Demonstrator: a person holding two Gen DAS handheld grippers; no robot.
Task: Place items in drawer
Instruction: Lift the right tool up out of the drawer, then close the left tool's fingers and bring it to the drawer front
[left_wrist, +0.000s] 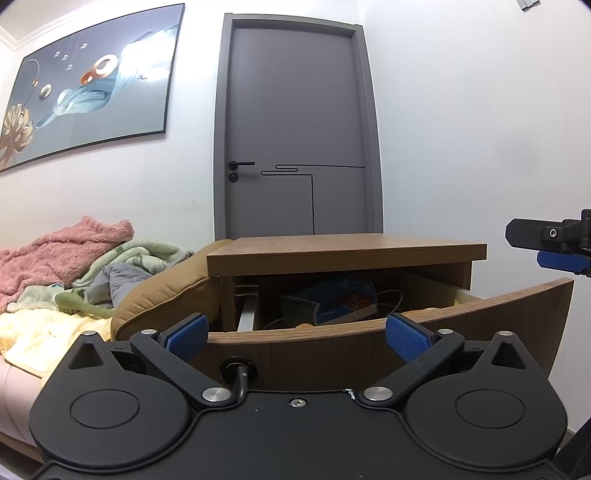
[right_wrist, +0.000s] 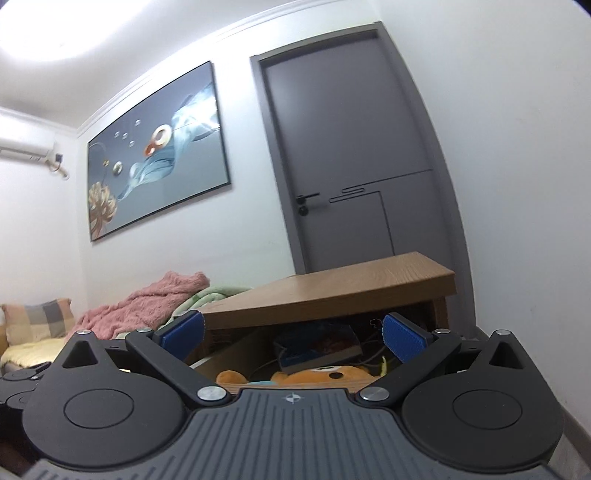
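A wooden nightstand stands before a grey door with its drawer pulled out; the drawer front is right before my left gripper, which is open and empty, jaws wide at the front's top edge. Inside the drawer lie a blue book, white cables and an orange plush bear. My right gripper is open and empty, just above the drawer and over the bear; its tip shows in the left wrist view at the right edge. The book shows in the right wrist view too.
A bed at the left carries a brown cushion, a pink blanket, green and yellow bedding. A grey door and a framed picture are behind. A white wall stands close on the right.
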